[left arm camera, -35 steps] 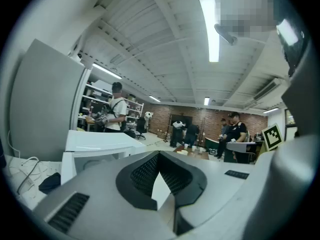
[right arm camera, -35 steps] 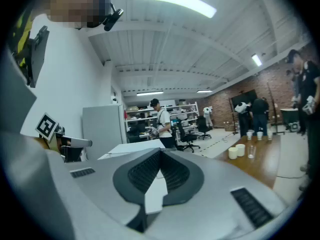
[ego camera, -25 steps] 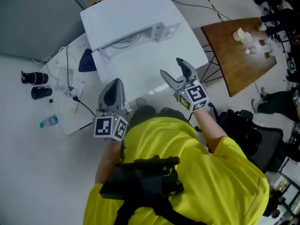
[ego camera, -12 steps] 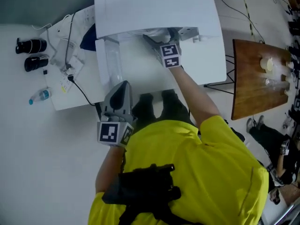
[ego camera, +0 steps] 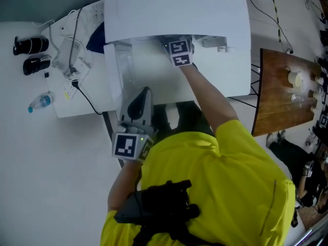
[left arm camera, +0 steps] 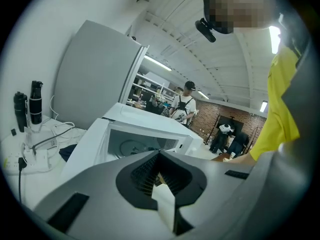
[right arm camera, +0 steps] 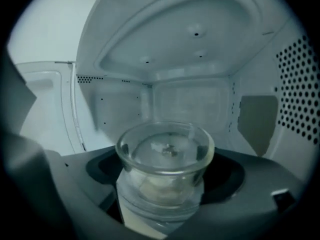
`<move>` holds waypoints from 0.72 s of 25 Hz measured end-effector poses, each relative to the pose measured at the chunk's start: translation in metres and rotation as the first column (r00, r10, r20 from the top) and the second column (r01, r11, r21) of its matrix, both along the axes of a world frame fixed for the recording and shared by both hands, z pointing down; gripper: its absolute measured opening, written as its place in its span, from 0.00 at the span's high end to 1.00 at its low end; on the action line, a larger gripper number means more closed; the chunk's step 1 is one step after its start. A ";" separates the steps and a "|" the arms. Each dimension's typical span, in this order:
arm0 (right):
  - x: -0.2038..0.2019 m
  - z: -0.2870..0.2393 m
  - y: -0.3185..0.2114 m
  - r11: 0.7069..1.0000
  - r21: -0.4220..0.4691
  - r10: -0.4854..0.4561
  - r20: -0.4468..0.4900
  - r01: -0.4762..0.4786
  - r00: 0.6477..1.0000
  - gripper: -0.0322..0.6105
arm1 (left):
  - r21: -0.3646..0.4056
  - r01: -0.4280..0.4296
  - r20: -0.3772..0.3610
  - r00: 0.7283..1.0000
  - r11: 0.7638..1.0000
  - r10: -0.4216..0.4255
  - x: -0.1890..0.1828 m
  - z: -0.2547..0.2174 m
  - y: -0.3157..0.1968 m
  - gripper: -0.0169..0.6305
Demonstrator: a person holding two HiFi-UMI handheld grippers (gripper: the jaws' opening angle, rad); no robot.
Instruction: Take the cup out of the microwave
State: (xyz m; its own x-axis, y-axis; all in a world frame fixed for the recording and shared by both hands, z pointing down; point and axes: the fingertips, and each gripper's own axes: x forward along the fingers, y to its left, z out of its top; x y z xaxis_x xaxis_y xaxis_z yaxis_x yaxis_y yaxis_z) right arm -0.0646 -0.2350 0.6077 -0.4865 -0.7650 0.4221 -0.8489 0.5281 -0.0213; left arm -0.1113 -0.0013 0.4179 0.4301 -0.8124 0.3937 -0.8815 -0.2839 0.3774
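A clear glass cup [right arm camera: 165, 156] stands inside the white microwave [ego camera: 174, 9], whose door [ego camera: 120, 70] hangs open to the left. My right gripper [right arm camera: 165, 191] reaches into the cavity. Its jaws lie on either side of the cup and are closing, with small gaps still showing at the rim. In the head view only its marker cube [ego camera: 179, 54] shows at the microwave's mouth; the cup is hidden there. My left gripper [ego camera: 142, 94] is shut and holds nothing, close to my body before the table's edge. In its own view the left gripper [left arm camera: 162, 184] points at the microwave [left arm camera: 145, 134].
The microwave sits on a white table [ego camera: 154, 88]. To its left lie cables with a power strip [ego camera: 72, 81], two black cylinders [ego camera: 31, 45] and a water bottle [ego camera: 40, 102]. A brown wooden table [ego camera: 287, 91] with small items stands to the right. People stand far behind.
My right gripper has travelled from in front of my body up into the microwave's opening. My left gripper has shifted slightly right and lower, staying shut.
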 end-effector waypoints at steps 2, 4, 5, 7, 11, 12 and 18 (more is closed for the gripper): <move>0.004 0.001 -0.004 1.000 0.012 0.026 -0.014 -0.026 1.000 0.29 | -0.004 0.003 0.006 1.000 1.000 -0.002 0.000 0.002 0.000 0.97; 0.008 0.002 -0.007 0.999 0.021 0.041 -0.031 -0.040 0.999 0.39 | 0.002 0.013 0.010 1.000 1.000 -0.013 -0.001 0.002 -0.001 0.97; 0.009 0.003 -0.009 0.999 0.022 0.042 -0.037 -0.041 0.998 0.39 | -0.001 0.014 0.012 1.000 1.000 -0.014 -0.001 0.003 0.000 0.97; 0.011 0.003 -0.011 0.999 0.013 0.037 -0.038 -0.036 0.999 0.40 | -0.010 0.018 0.009 1.000 1.000 -0.018 0.001 0.004 0.001 0.97; 0.010 -0.015 0.002 1.000 0.019 0.003 0.006 -0.003 1.000 0.40 | -0.001 0.029 0.021 0.999 1.000 -0.029 0.003 0.002 0.003 0.97; 0.010 -0.024 0.010 1.000 0.027 -0.009 0.017 0.008 1.000 0.40 | 0.004 0.030 0.023 0.999 1.000 -0.030 0.003 0.001 0.003 0.97; 0.030 -0.050 0.104 0.998 -0.012 -0.066 0.080 0.068 0.995 0.40 | 0.021 0.044 0.009 0.999 0.999 -0.045 0.018 -0.008 0.001 0.97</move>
